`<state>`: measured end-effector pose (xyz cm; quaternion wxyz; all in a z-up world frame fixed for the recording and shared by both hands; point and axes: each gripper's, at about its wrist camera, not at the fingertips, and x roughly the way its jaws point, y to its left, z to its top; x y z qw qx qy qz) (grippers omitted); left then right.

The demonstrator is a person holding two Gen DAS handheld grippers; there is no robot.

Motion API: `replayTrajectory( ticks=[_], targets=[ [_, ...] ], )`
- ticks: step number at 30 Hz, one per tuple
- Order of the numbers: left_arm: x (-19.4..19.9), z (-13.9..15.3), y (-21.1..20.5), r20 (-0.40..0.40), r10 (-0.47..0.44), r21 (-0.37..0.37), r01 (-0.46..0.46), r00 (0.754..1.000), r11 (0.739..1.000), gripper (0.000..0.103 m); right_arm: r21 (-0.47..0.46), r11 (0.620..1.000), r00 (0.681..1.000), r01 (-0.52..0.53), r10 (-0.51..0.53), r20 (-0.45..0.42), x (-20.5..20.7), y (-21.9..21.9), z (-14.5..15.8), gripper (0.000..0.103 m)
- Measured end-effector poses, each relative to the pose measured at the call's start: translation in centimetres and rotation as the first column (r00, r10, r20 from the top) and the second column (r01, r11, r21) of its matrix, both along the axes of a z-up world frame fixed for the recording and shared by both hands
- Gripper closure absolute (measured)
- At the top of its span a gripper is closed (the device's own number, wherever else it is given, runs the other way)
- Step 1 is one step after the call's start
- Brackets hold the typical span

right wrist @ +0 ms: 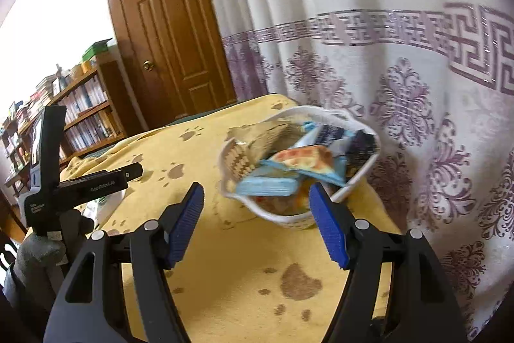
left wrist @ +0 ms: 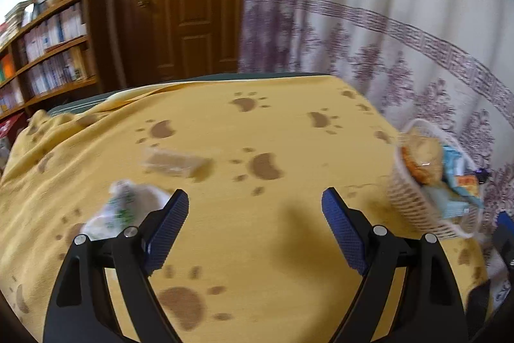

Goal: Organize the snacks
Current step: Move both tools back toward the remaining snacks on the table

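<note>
Both my tongs are spread wide and hold nothing. My left gripper (left wrist: 255,203) hangs over the yellow paw-print blanket (left wrist: 289,124), and my right gripper (right wrist: 256,198) hangs just before the white basket (right wrist: 366,174), which stands at the right edge of the blanket beside the curtain (right wrist: 401,53).

The basket is already full of packets; a light blue wrapper (right wrist: 268,185) lies on top. Two snacks lie loose on the blanket. A clear-wrapped bar (left wrist: 175,163) lies ahead of my left gripper, a little to the left. A white and green packet (left wrist: 123,208) lies just beside the left fingertip (left wrist: 178,204).

I judge both as light, with thin and slippery film. The bar looks stiff, so I would take it across its short width, at the middle. The packet looks soft and crumpled; I would pinch a fold gently, because the inside may break.
</note>
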<state>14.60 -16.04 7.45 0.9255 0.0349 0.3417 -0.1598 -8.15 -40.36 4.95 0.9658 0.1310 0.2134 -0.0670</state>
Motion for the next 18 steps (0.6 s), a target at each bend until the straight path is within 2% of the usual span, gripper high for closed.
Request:
replayTrajectory(
  ticks=[4, 11, 14, 18],
  targets=[
    [0.7, -0.8, 3.3, 0.005, 0.082, 0.048, -0.082, 0.997, 0.995, 0.018, -0.008, 1.0, 0.999, -0.03, 0.03, -0.016, 0.5, 1.8, -0.2, 0.033],
    [2.7, -2.4, 10.0, -0.041, 0.197, 0.021, -0.196, 0.98, 0.98, 0.018, -0.02, 0.995, 0.994, -0.095, 0.094, -0.06, 1.7, 5.2, -1.1, 0.033],
    [3.7, -3.3, 12.0, -0.065, 0.226, 0.021, -0.226, 0.972, 0.974, 0.018, -0.024, 0.992, 0.989, -0.122, 0.12, -0.083, 2.5, 6.4, -1.6, 0.033],
    [5.0, -4.5, 12.7, -0.111, 0.202, 0.019, -0.201, 0.973, 0.979, 0.018, -0.031, 0.987, 0.982, -0.157, 0.153, -0.107, 3.4, 8.0, -2.1, 0.033]
  ],
)
